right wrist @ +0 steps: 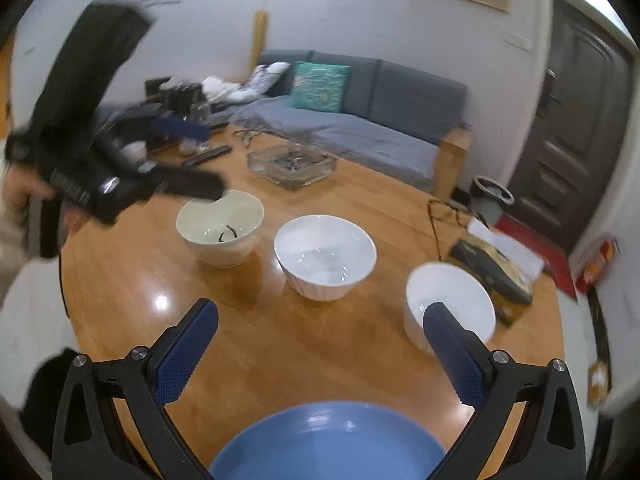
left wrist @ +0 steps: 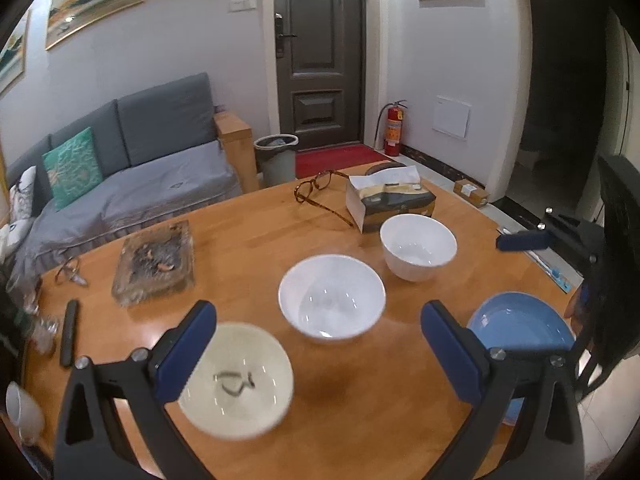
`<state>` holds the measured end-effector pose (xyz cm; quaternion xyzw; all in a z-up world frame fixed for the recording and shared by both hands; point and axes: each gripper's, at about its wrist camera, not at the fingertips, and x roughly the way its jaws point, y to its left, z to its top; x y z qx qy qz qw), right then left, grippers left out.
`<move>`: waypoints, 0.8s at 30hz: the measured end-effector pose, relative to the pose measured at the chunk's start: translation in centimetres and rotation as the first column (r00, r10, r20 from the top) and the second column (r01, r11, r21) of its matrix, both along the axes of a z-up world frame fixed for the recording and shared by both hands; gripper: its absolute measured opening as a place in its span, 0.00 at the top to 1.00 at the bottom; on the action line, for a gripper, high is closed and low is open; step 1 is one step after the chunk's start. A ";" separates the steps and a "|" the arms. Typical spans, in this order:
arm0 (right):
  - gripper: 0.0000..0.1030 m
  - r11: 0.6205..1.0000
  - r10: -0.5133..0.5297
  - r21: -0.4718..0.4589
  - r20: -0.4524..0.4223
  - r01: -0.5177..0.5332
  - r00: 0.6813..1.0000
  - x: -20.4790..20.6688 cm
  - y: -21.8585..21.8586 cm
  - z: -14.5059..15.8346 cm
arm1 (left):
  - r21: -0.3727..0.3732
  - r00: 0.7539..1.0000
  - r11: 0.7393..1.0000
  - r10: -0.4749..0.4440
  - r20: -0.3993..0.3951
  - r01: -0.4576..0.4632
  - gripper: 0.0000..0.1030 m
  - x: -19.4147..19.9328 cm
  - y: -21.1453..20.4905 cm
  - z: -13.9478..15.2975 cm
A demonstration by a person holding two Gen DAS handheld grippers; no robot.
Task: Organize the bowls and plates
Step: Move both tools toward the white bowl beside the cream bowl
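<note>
Hovering above a round wooden table (left wrist: pixel 248 240), two hand-held grippers face crockery that looks unsorted. From the left: the left gripper (left wrist: pixel 318 344) hangs with its blue jaws spread wide and nothing between them, its left finger in front of a cream bowl (left wrist: pixel 240 380) with a dark squiggle on its floor. Just beside that bowl, apart from it, stands a white bowl (left wrist: pixel 332 296); farther right and back sits a second white bowl (left wrist: pixel 418 246), next to a tissue box (left wrist: pixel 390 200). At the right edge lies a blue plate (left wrist: pixel 520 324), the only plate in view. The right gripper (right wrist: pixel 320 354) is poised over that plate (right wrist: pixel 328 440), jaws likewise wide apart and gripping nothing. No bowl is nested in another and nothing rests on the plate, so the organizing appears barely begun: all three bowls remain to be gathered, and the plate remains to be placed.
</note>
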<state>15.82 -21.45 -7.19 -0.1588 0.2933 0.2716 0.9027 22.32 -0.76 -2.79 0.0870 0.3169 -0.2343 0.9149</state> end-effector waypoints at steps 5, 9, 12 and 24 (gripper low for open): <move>0.02 0.997 0.072 -0.026 -0.043 -0.073 0.996 3.0 1.2 -1.5 | -0.002 0.996 0.998 -0.057 -0.064 0.057 0.03 4.8 -0.7 -0.8; 0.04 0.995 0.094 -0.010 -0.108 -0.096 0.990 5.9 1.5 -2.9 | 0.029 0.992 0.998 -0.058 -0.108 0.061 0.17 7.7 -1.7 -2.4; 0.09 0.993 0.113 0.002 -0.161 -0.114 0.980 7.8 2.0 -4.3 | 0.045 0.987 0.997 -0.047 -0.156 0.055 0.28 9.7 -2.3 -4.3; 0.12 0.994 0.108 0.013 -0.277 -0.108 0.955 11.5 3.7 -7.5 | 0.083 0.974 0.995 -0.035 -0.223 0.054 0.63 12.1 -3.7 -8.9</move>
